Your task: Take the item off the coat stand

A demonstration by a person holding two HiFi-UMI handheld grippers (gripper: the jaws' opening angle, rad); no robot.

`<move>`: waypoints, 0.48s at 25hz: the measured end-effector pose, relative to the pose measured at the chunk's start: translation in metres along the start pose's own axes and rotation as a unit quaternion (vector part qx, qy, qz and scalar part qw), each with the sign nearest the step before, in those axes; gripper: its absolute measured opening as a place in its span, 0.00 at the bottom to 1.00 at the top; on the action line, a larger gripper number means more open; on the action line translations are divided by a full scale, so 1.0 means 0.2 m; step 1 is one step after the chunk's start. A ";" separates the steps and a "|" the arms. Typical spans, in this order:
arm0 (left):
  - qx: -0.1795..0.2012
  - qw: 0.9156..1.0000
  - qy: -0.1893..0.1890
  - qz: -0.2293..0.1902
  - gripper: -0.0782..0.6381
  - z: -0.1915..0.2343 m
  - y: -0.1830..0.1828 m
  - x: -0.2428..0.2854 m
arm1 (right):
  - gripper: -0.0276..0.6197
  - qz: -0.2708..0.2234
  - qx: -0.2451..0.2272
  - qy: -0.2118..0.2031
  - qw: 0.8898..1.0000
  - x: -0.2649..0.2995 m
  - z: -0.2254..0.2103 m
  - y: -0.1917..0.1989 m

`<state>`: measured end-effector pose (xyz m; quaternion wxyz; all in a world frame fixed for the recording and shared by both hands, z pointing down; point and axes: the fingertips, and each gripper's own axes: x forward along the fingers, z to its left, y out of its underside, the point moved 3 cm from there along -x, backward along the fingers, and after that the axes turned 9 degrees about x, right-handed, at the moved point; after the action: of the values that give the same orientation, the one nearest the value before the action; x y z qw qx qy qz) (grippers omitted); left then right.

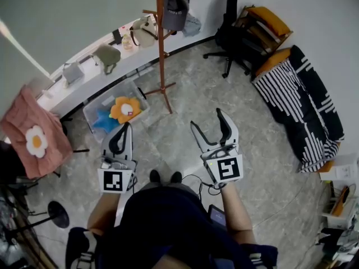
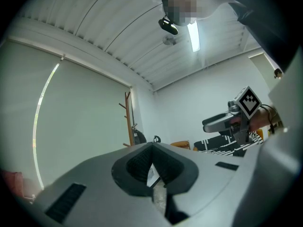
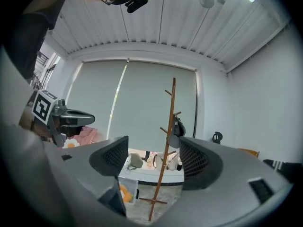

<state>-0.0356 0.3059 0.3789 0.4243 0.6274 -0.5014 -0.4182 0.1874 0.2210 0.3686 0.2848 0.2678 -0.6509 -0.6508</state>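
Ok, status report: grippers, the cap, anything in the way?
Left gripper jaws shut, right gripper jaws open, both empty. Cap hangs on the coat stand, untouched, well ahead. Bin left of the stand's foot, off the path.

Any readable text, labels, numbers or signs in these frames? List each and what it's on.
No words or numbers can be read in any view.
left gripper's cube: black-and-white square marker, a pattern, not text.
right gripper's cube: the same kind of marker, no text.
orange flower cushion in the clear bin: small white tag, too small to read.
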 end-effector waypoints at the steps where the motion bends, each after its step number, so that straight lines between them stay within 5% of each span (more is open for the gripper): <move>1: 0.002 1.000 0.000 -0.001 0.14 0.00 0.00 0.00 | 0.56 -0.002 0.000 -0.002 1.000 0.00 0.00 -0.01; 12: 0.010 1.000 -0.010 0.011 0.14 -0.09 -0.03 0.04 | 0.56 -0.014 -0.003 -0.031 0.999 0.00 -0.10 -0.04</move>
<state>-0.0153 0.3006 0.3786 0.4177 0.6218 -0.5168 -0.4145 0.2019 0.2078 0.3604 0.2566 0.2558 -0.6538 -0.6643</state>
